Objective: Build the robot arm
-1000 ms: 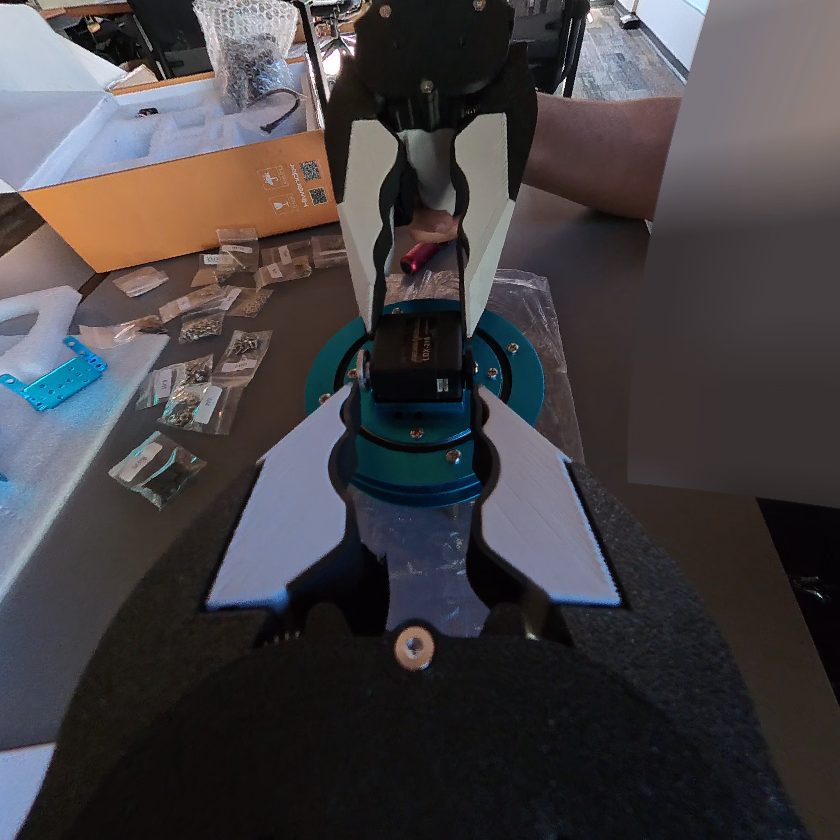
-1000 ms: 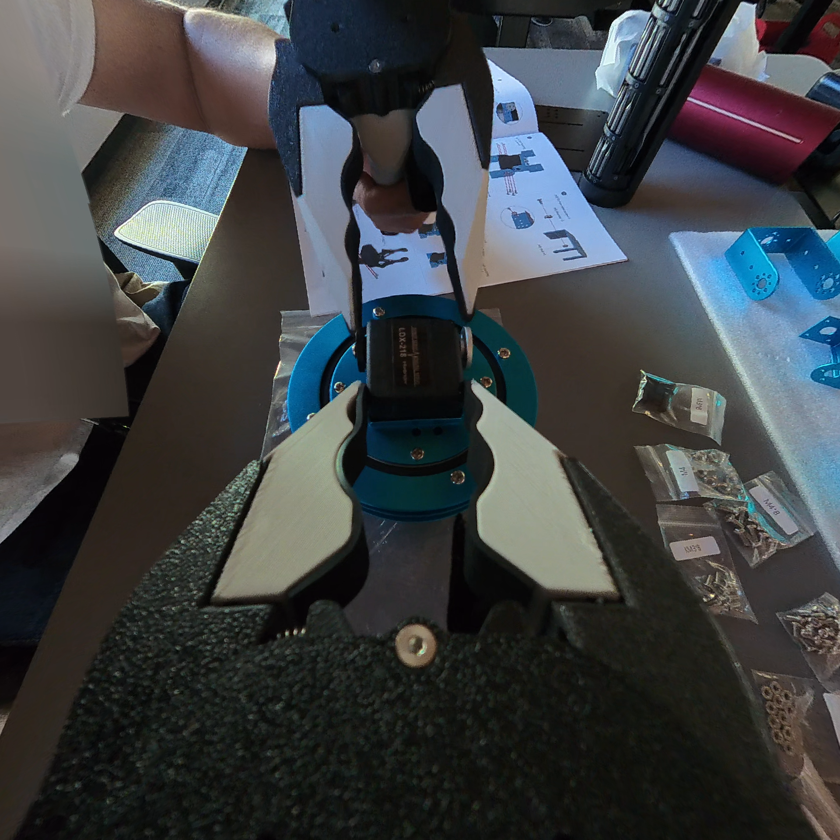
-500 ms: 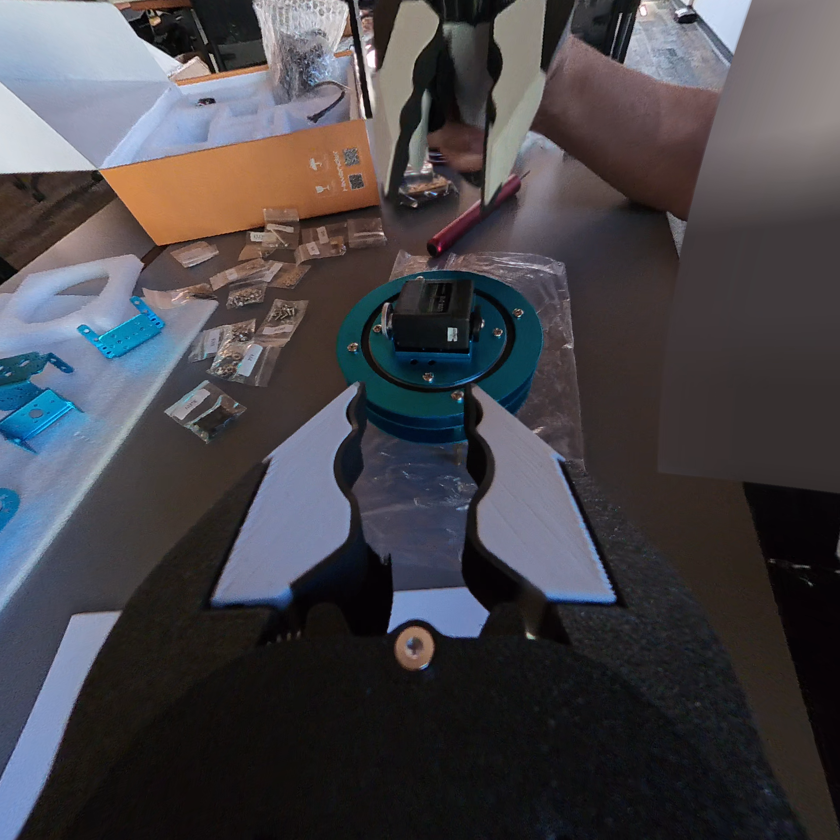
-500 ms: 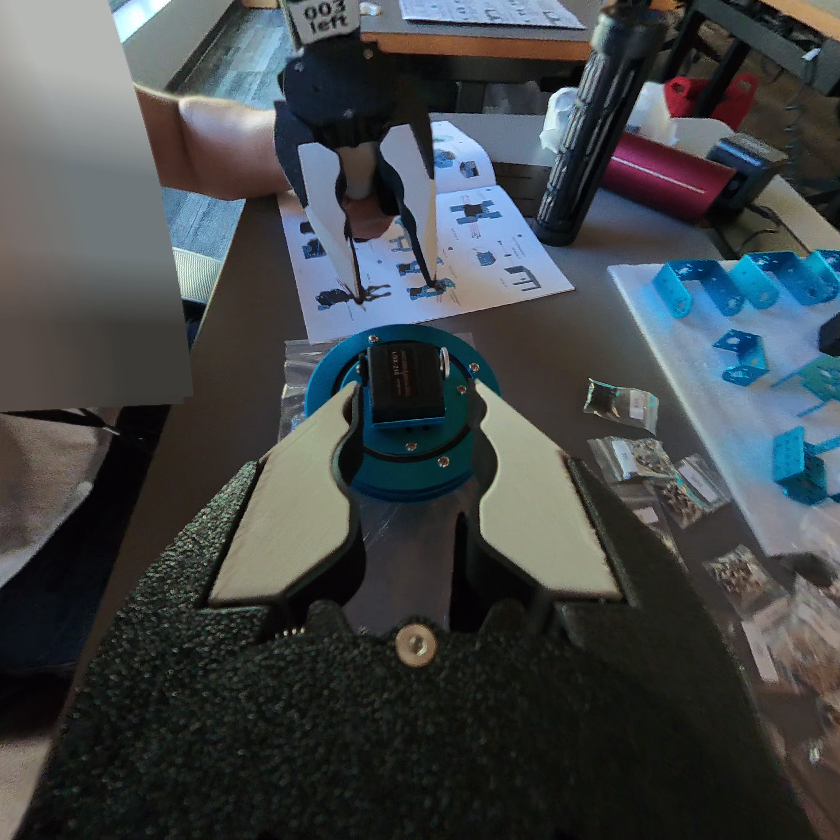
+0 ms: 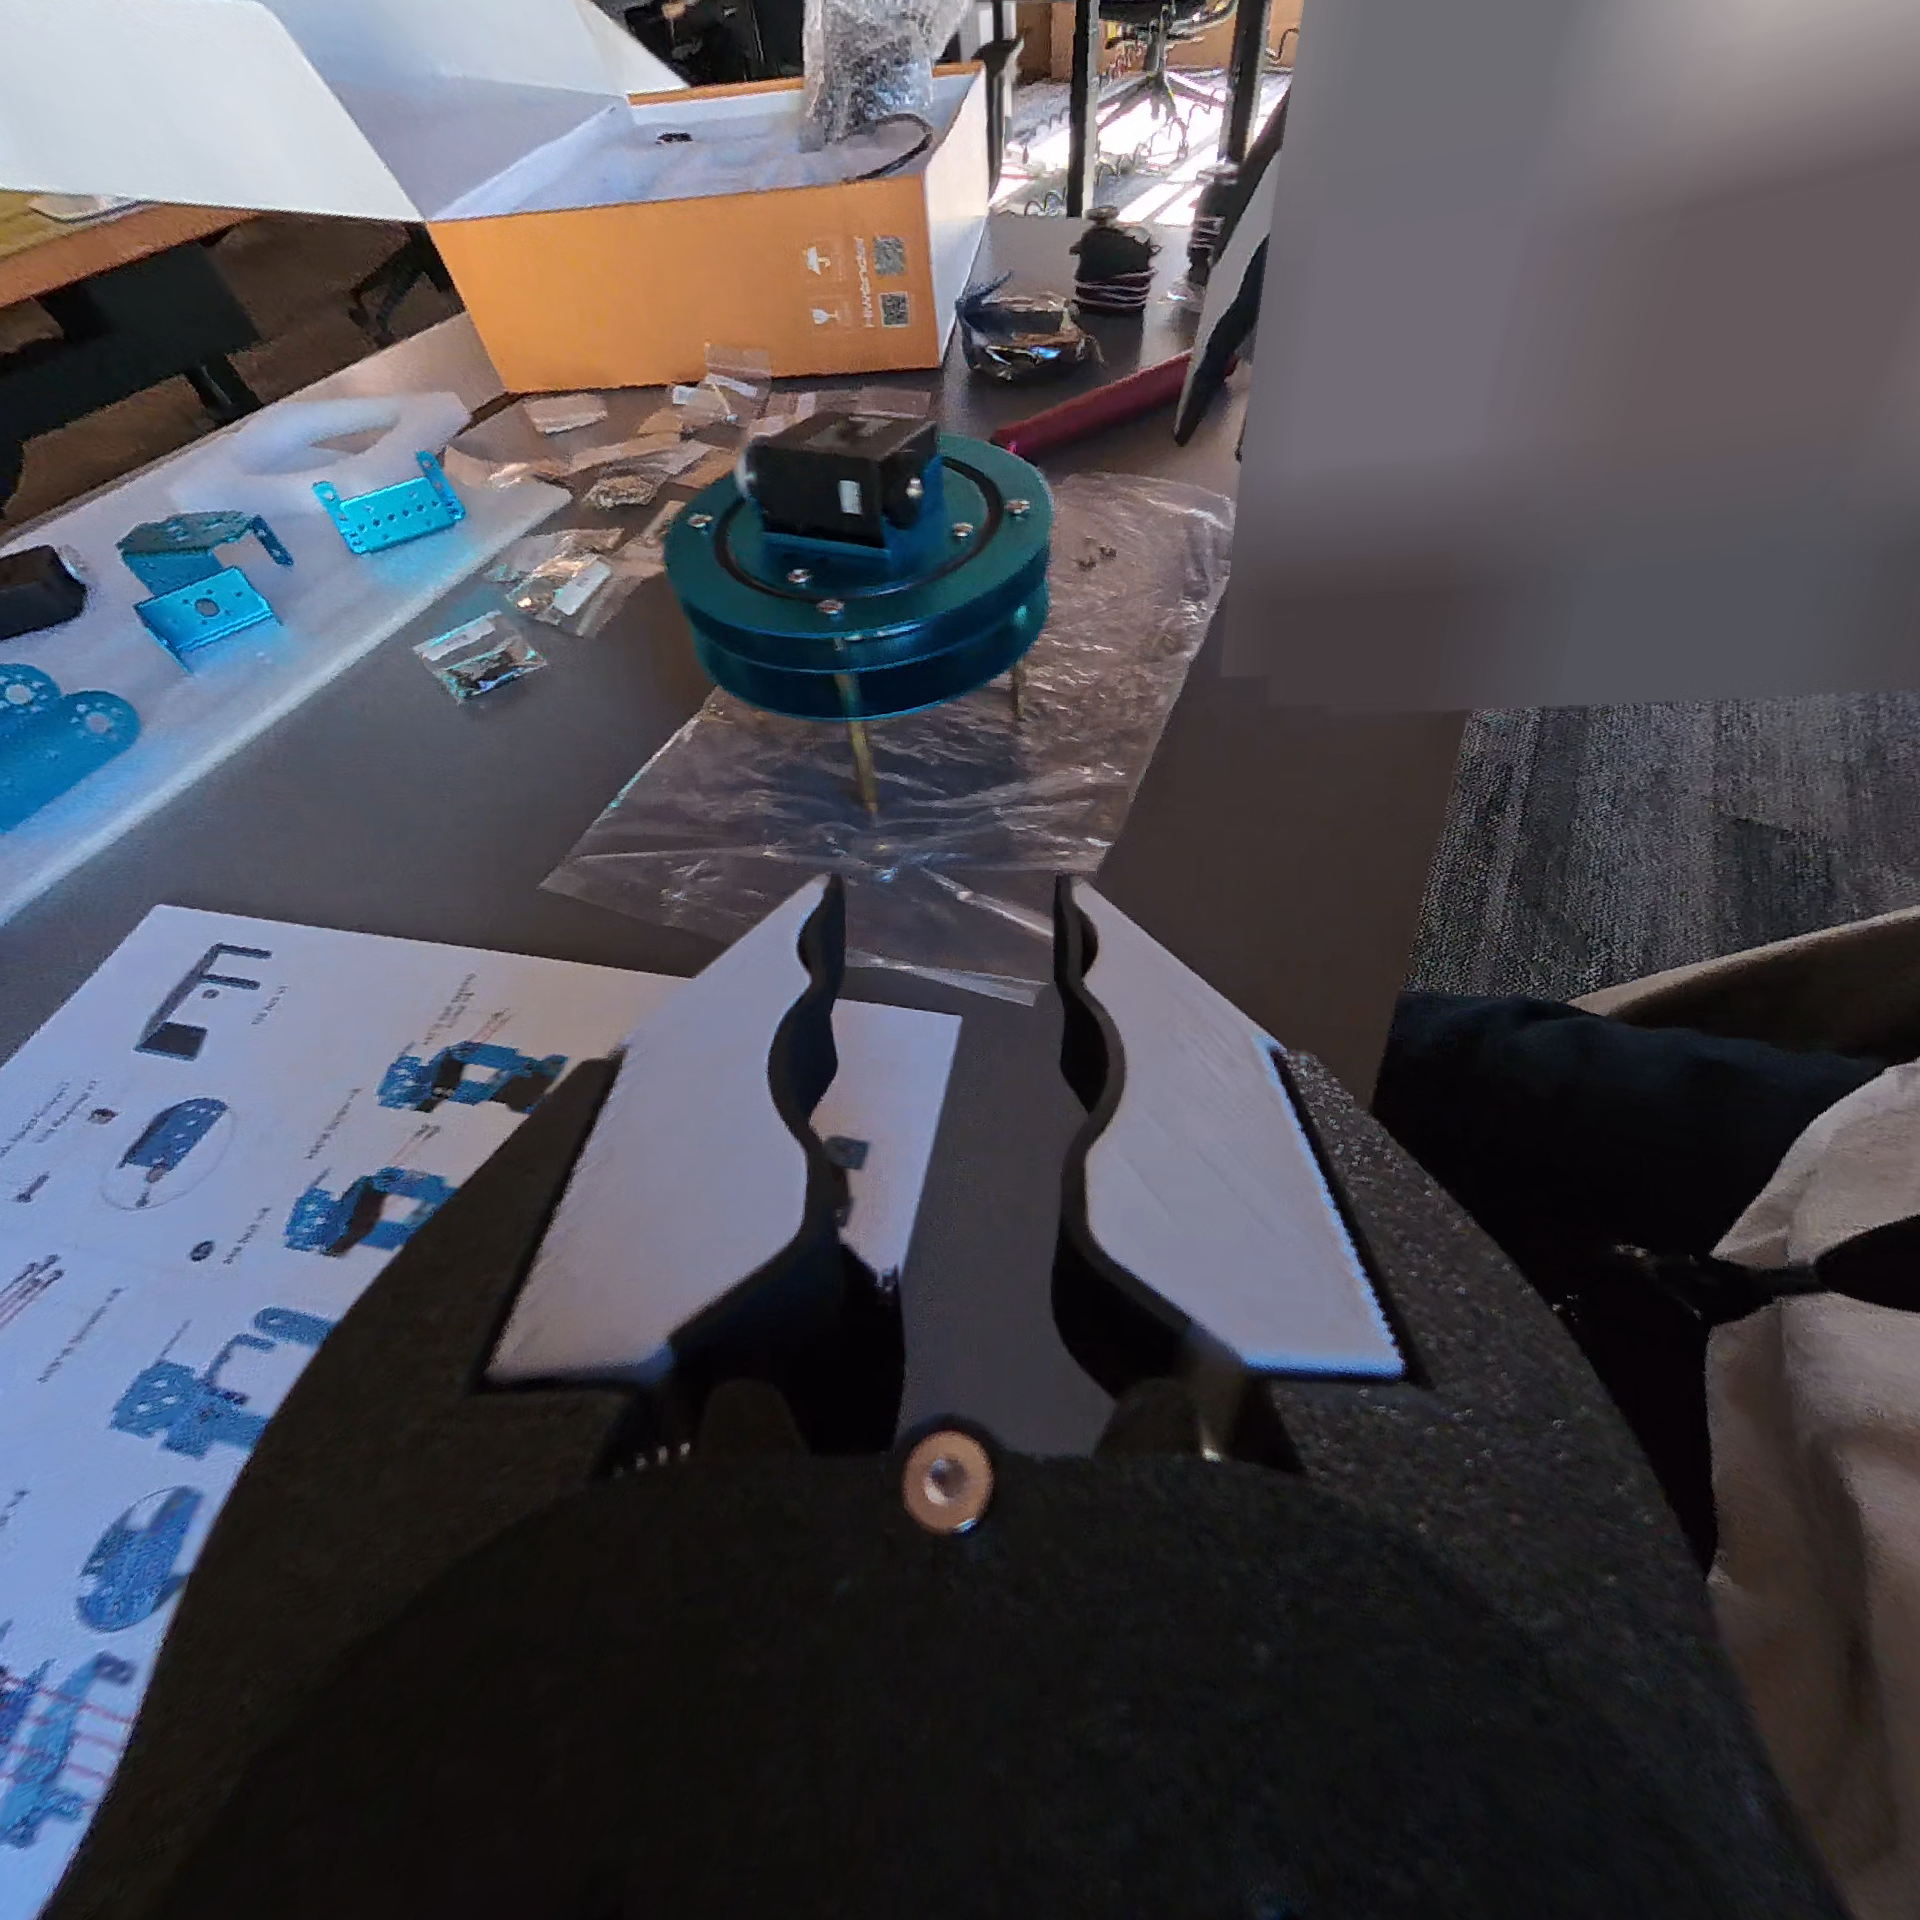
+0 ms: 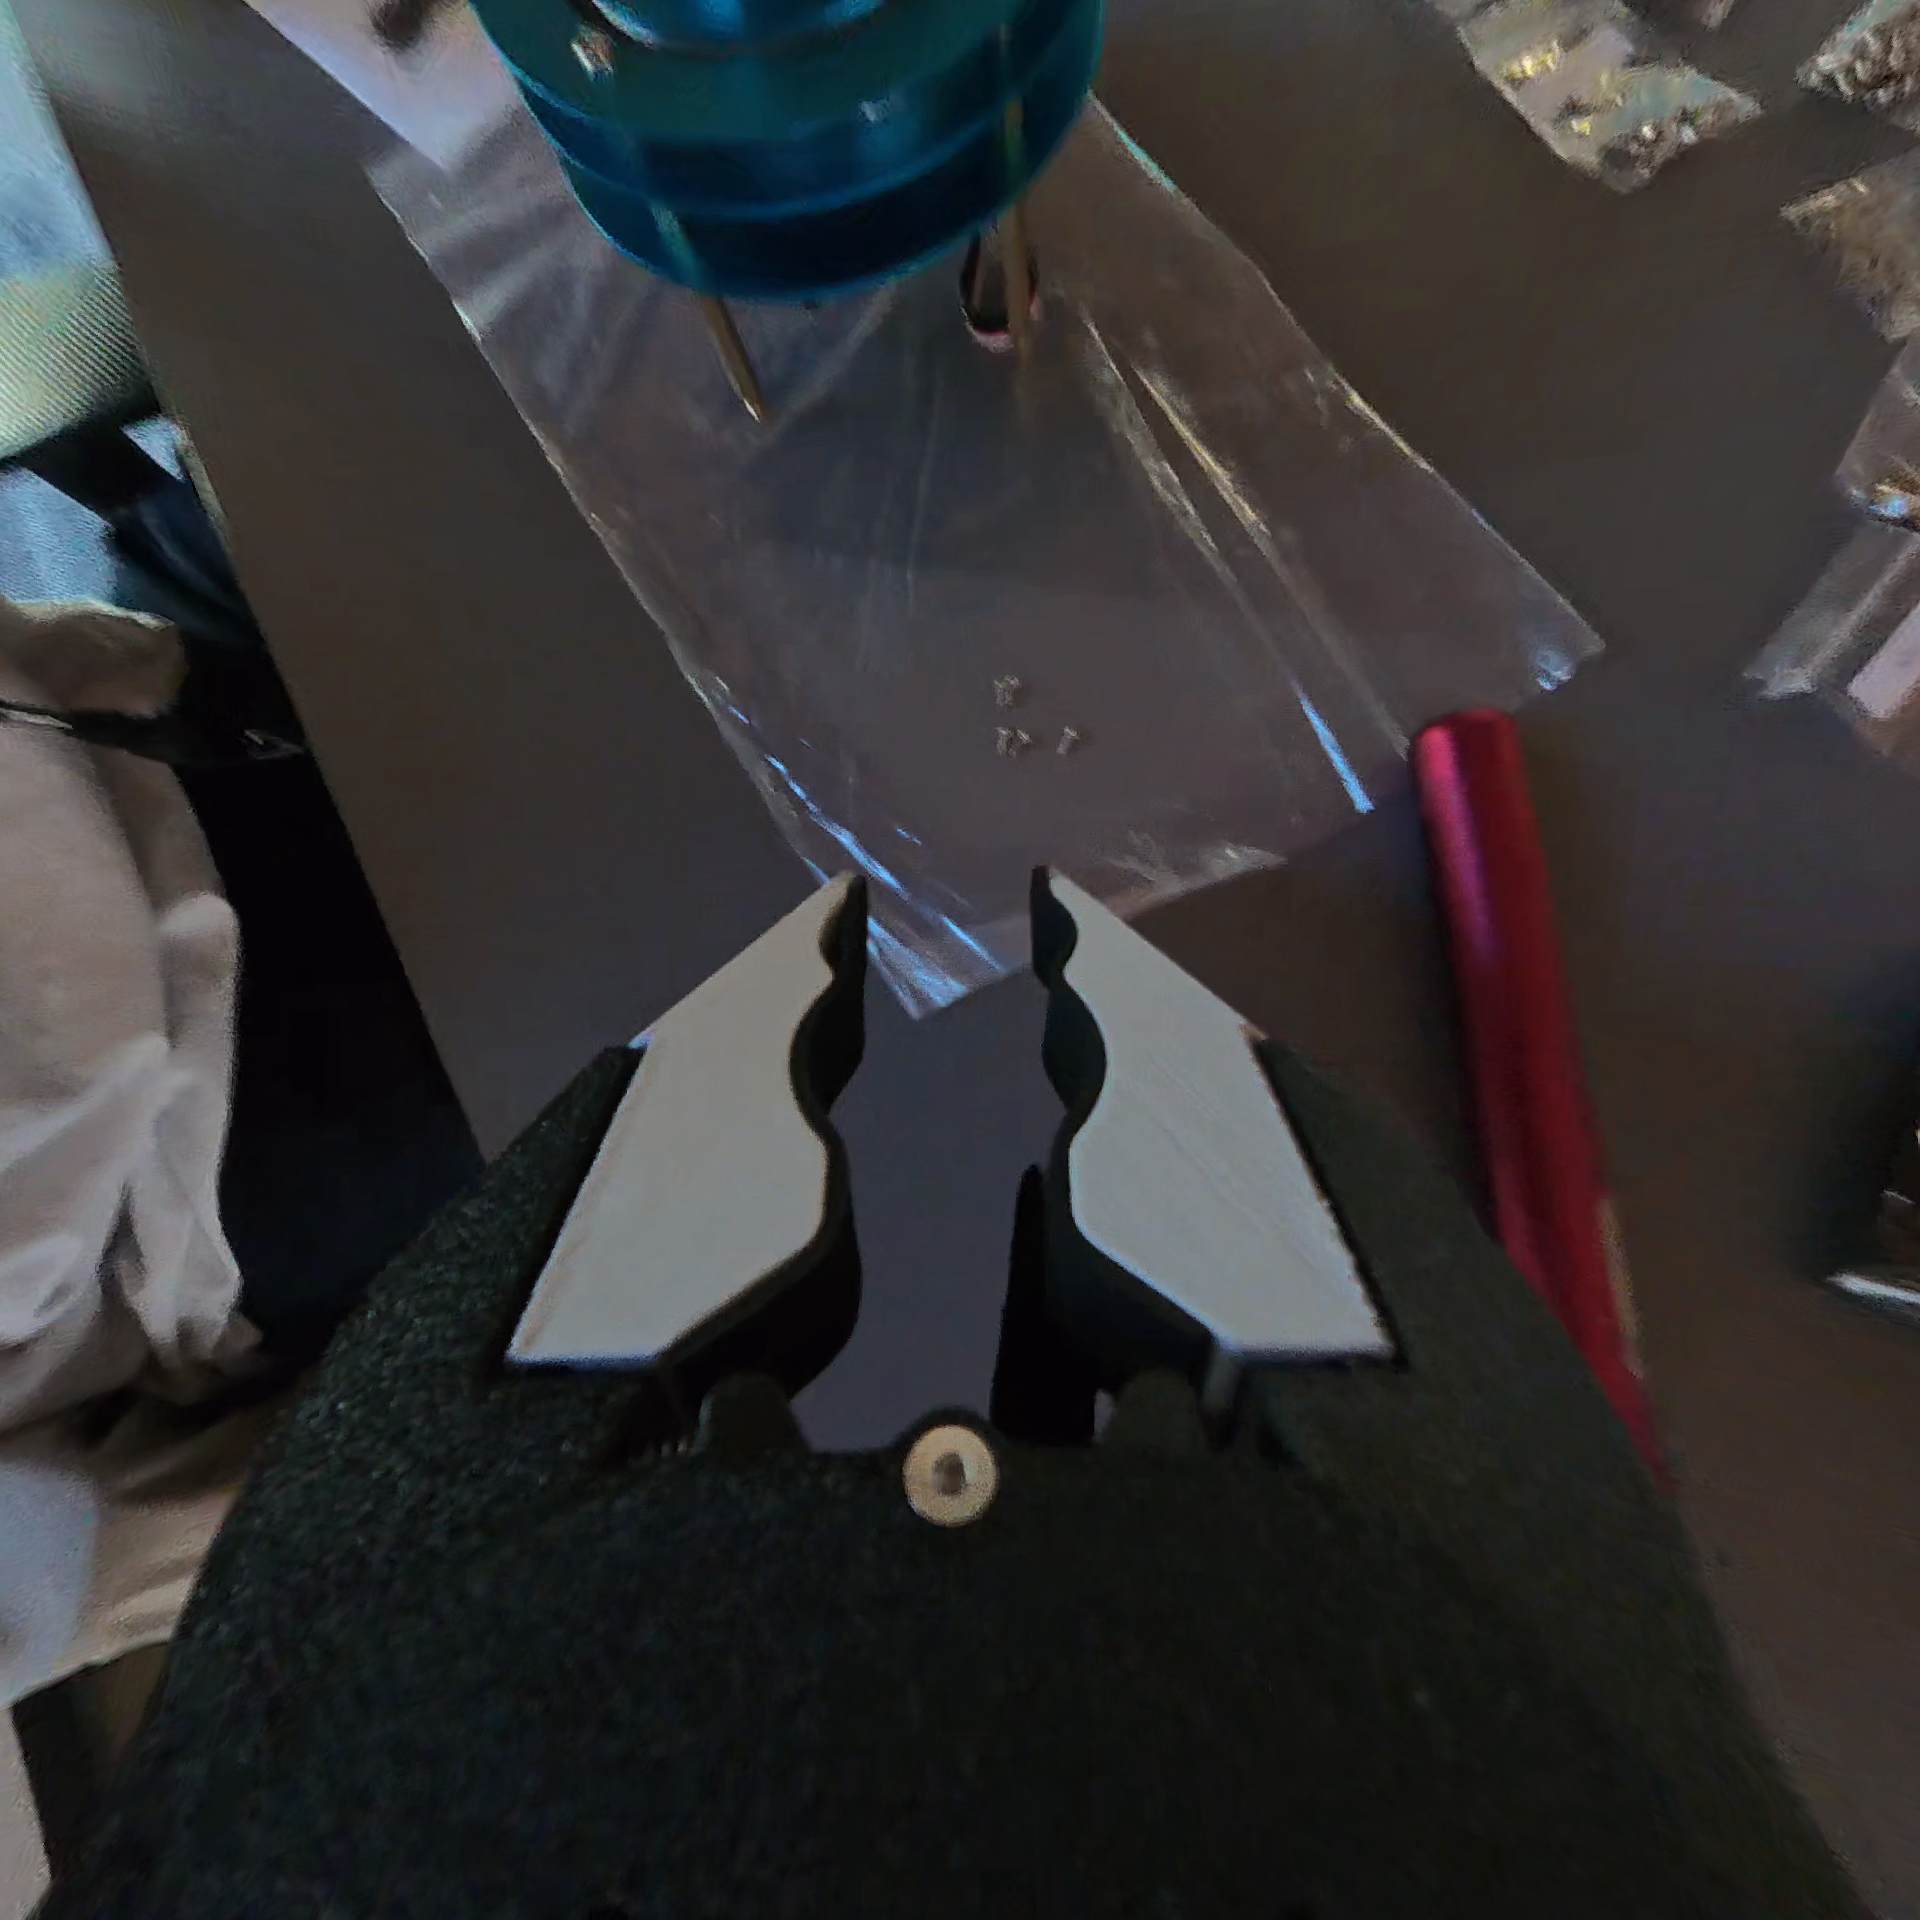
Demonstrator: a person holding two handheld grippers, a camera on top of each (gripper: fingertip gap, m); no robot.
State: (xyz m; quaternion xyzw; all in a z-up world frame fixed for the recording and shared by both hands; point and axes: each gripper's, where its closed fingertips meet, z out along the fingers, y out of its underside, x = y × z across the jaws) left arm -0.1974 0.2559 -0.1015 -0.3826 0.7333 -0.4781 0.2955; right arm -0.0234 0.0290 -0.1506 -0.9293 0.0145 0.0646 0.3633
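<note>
Teal round metal base (image 5: 852,613) with its black servo block (image 5: 842,478) on top stands ahead of your left gripper (image 5: 940,894), well apart from it, propped on thin brass legs (image 5: 860,764) over a clear plastic bag (image 5: 904,821). A second ago both of your grippers were closed in around that servo from opposite sides; both have drawn back and nothing touches it now.

Your left gripper's fingers are spread and empty, hanging over the near edge of the bag, with a printed instruction sheet (image 5: 312,1091) under its left finger. Further out to its left lie small bags of screws (image 5: 478,655) and blue metal brackets (image 5: 395,509); beyond the base is an orange cardboard box (image 5: 675,281).

Your right gripper (image 6: 945,883) is also empty, its fingers parted with a narrower gap, just above a corner of the bag. A few loose tiny screws (image 6: 1023,727) lie just ahead of it, a red metal rod (image 6: 1496,987) lies beside its right finger, and the base sits farther ahead.
</note>
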